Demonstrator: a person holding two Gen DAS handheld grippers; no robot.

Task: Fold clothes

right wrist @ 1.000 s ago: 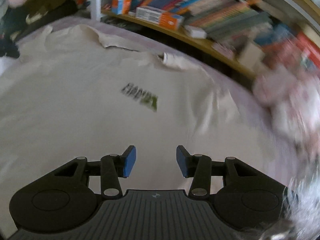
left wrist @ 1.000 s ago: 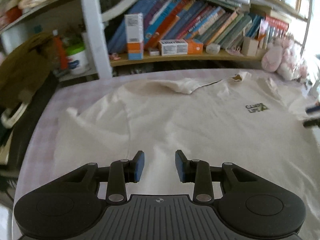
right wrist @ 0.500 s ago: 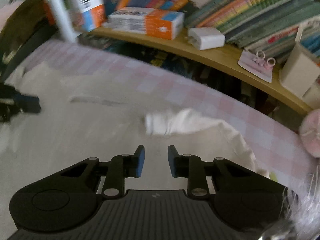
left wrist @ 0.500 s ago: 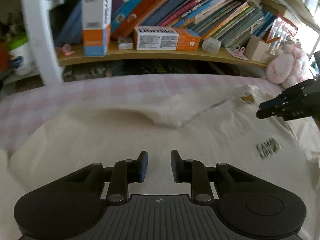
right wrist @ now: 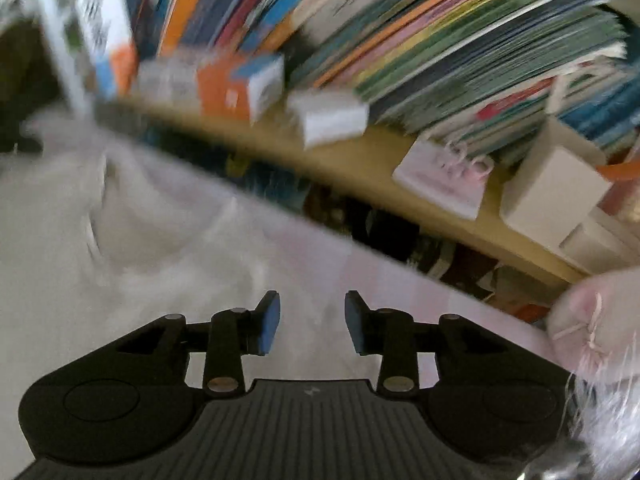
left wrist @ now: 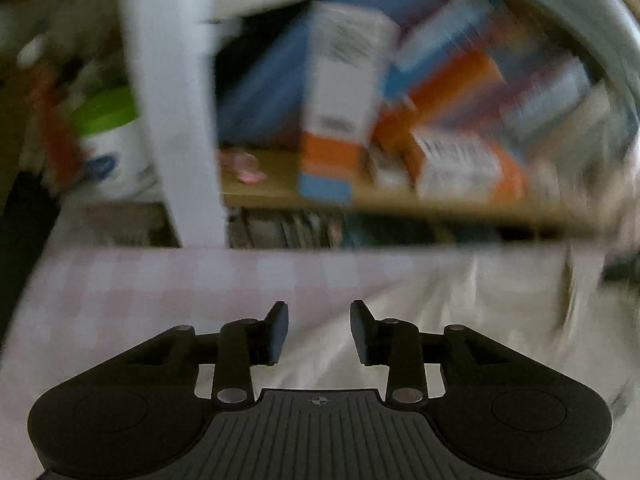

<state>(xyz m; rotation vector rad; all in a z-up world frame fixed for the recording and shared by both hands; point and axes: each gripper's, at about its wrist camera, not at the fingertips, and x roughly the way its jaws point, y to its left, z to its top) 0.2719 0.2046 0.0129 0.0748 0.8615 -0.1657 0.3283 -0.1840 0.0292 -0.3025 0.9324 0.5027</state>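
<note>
Pink checked cloth (left wrist: pixel 132 292) is covering the surface below the bookshelf (right wrist: pixel 400 148). Cream shirt (left wrist: pixel 440 312) is lying rumpled across it — blurred. Left gripper (left wrist: pixel 319 330) and right gripper (right wrist: pixel 312 322) are both hovering over its far edge, jaws parted, gripping nothing.

The left gripper (left wrist: pixel 319 332) is held low and level, its two blue-padded fingers (left wrist: pixel 277 333) spread apart with nothing between them. The right gripper (right wrist: pixel 312 322) is likewise held with fingers (right wrist: pixel 268 323) parted and nothing gripped.
</note>
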